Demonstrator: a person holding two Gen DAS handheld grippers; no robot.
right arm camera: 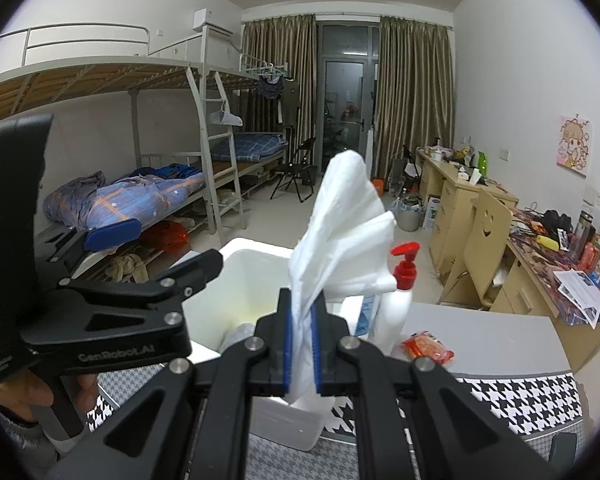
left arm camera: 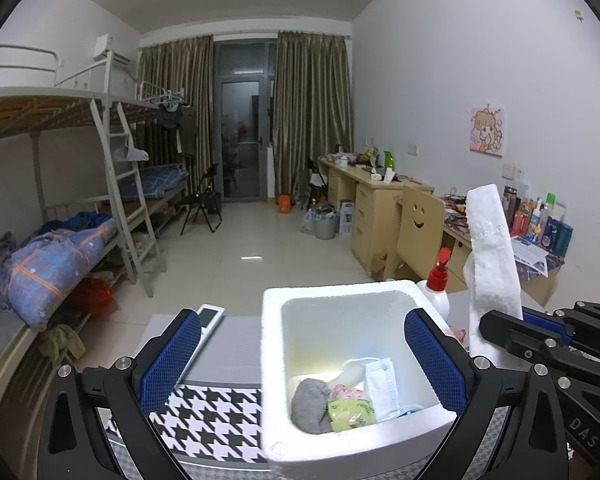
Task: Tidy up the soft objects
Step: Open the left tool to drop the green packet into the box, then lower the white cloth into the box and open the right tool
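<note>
right gripper [right arm camera: 302,344] clamps white cloth [right arm camera: 340,216]; left wrist view alone shows foam box [left arm camera: 272,360] contents.

One foam box [left arm camera: 272,360], one white cloth [right arm camera: 340,232], one pump bottle [right arm camera: 400,300], one orange packet [right arm camera: 428,350], two grippers counted.

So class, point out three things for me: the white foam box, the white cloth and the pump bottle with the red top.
foam box [left arm camera: 274,344], left wrist view, on its near-left wall.
white cloth [right arm camera: 340,216], right wrist view, on its upright middle folds.
pump bottle [right arm camera: 396,316], right wrist view, on its white body.
</note>
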